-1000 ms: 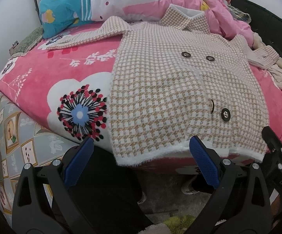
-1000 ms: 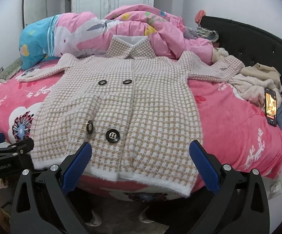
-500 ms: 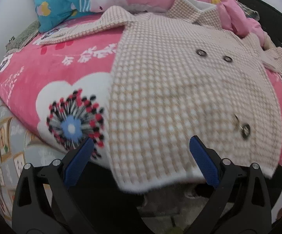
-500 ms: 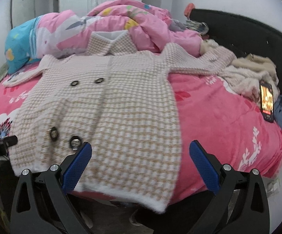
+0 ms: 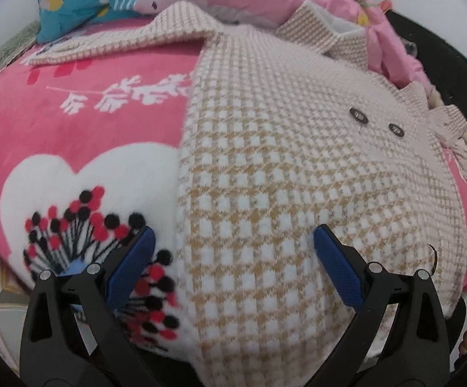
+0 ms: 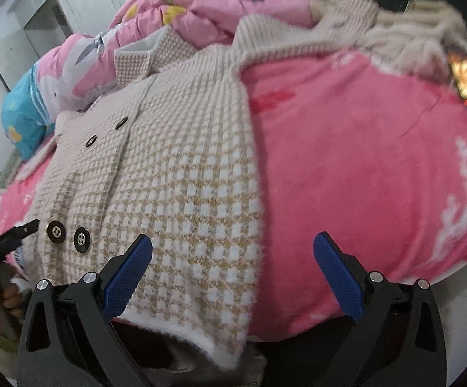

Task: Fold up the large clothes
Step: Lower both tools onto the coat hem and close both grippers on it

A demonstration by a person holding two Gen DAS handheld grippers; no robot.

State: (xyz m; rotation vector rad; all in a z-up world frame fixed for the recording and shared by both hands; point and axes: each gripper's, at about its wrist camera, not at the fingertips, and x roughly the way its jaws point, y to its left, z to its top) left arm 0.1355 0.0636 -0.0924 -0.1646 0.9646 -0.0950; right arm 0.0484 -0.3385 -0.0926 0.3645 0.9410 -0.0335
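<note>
While one checked coat (image 5: 298, 174) lies spread flat on the bed, buttoned side up with its collar (image 5: 323, 29) far ahead of both tongs, each pair of tongs stands released, blue pads wide apart and gripping nothing. The left tongs (image 5: 233, 258) hover over the coat's lower left part, their left pad above the pink blanket (image 5: 81, 122) and their right pad above the knit. The right tongs (image 6: 233, 258) straddle the coat's right side edge near the hem (image 6: 201, 345), left pad over the knit, right pad over the blanket.

Counted in the right wrist view, four dark buttons show: two (image 6: 68, 235) just left of the tongs and two (image 6: 107, 132) farther ahead. The left wrist view shows only the upper two clearly (image 5: 375, 122), with a blurred one (image 5: 433, 254) at the right border. One left sleeve (image 5: 120, 42) stretches ahead and left of the left tongs; one right sleeve (image 6: 298, 35) runs ahead of the right tongs, seen fully only in the right view. A lit phone (image 6: 465, 77) lies far right ahead. The flower print (image 5: 104, 251) under the left pad appears only in the left view
</note>
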